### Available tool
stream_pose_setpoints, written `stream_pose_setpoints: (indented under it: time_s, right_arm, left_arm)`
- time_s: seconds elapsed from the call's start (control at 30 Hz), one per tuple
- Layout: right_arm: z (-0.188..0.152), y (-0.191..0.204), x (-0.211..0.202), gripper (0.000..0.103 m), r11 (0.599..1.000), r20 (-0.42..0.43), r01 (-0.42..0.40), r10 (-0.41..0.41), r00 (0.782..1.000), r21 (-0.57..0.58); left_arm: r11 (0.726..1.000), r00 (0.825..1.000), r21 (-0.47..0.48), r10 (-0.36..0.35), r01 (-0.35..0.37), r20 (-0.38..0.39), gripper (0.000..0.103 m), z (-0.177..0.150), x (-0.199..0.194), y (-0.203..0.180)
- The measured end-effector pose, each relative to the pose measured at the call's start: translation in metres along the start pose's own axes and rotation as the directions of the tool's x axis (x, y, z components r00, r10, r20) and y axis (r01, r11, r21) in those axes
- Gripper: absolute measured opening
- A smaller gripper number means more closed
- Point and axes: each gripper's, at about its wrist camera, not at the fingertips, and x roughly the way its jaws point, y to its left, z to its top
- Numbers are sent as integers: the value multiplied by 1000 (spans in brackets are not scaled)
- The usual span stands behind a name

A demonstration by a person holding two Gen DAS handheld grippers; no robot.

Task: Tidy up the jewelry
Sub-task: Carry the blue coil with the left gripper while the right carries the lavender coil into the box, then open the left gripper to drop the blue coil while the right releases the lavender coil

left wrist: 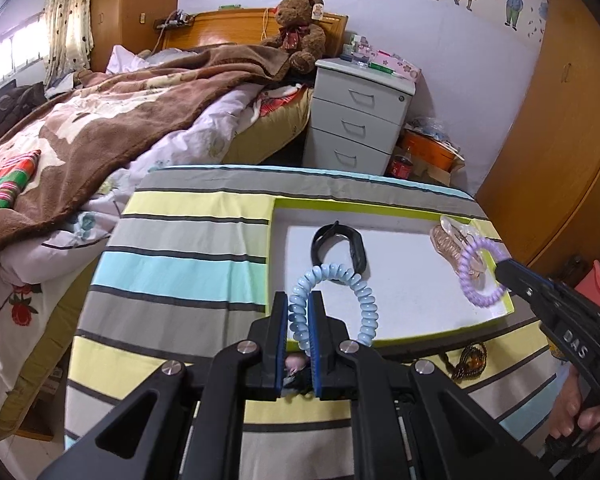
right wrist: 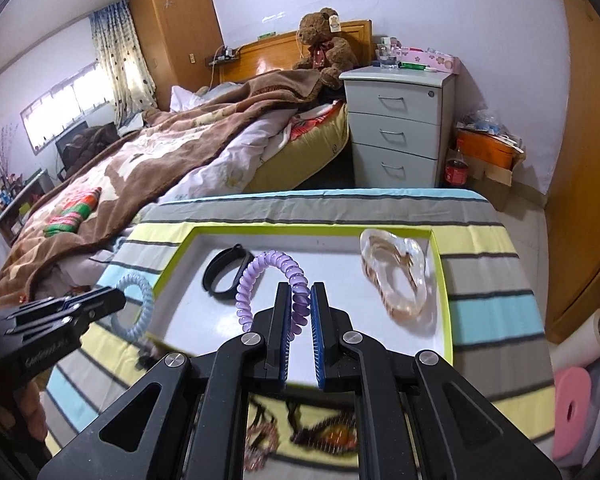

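My left gripper (left wrist: 299,300) is shut on a light blue coil bracelet (left wrist: 364,292) and holds it over the near left part of a white tray with a lime rim (left wrist: 400,300). My right gripper (right wrist: 300,292) is shut on a purple coil bracelet (right wrist: 256,276) above the tray (right wrist: 340,264). In the tray lie a black band (left wrist: 340,240) (right wrist: 224,270) and a clear pink hair claw (left wrist: 452,248) (right wrist: 396,276). The right gripper (left wrist: 500,268) shows in the left view with the purple coil (left wrist: 480,272); the left gripper (right wrist: 116,300) shows in the right view with the blue coil (right wrist: 138,312).
The tray sits on a striped cloth table (left wrist: 188,264). A dark pendant necklace (left wrist: 468,360) and beaded pieces (right wrist: 324,436) lie on the cloth in front of the tray. A bed (left wrist: 100,120) stands left, a white drawer unit (left wrist: 356,120) behind, a wooden wardrobe (left wrist: 560,120) right.
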Motion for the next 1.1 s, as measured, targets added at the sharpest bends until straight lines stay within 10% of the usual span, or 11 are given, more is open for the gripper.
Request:
stream_pose_setpoints:
  time_s: [1.1]
  right_arm:
    - [25, -4, 94, 10, 999, -146, 47, -49, 988, -20]
  left_arm:
    - [1000, 994, -24, -2, -1, -114, 10, 1, 61, -6]
